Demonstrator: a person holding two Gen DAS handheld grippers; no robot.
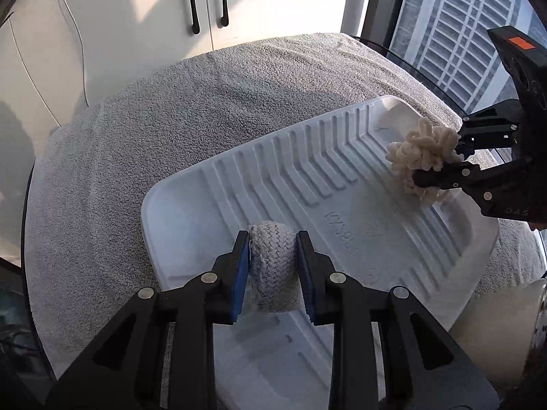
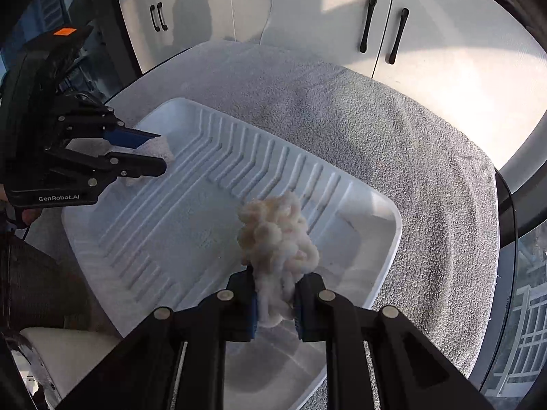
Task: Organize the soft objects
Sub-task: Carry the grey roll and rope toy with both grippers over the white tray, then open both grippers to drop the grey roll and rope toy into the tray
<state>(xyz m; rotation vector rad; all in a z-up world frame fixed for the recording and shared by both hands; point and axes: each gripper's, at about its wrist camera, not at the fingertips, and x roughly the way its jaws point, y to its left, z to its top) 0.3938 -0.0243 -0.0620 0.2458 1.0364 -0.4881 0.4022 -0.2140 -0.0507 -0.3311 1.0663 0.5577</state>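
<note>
A white ribbed plastic tray (image 1: 307, 177) lies on a grey towel (image 1: 171, 119). My left gripper (image 1: 272, 239) is shut on a grey-white braided rope roll (image 1: 272, 266), held over the tray's near left corner. It also shows in the right wrist view (image 2: 160, 152) with the roll (image 2: 157, 147). My right gripper (image 2: 275, 283) is shut on a cream tangled yarn bundle (image 2: 277, 235), held above the tray (image 2: 171, 222). In the left wrist view the right gripper (image 1: 434, 167) holds the bundle (image 1: 420, 150) over the tray's far right end.
The towel (image 2: 393, 136) covers a round glass table (image 1: 403, 54). White cabinets with black handles (image 1: 193, 3) stand behind. A window (image 1: 461, 27) is on the right. A pale rounded object (image 1: 495, 321) sits near the tray's right edge.
</note>
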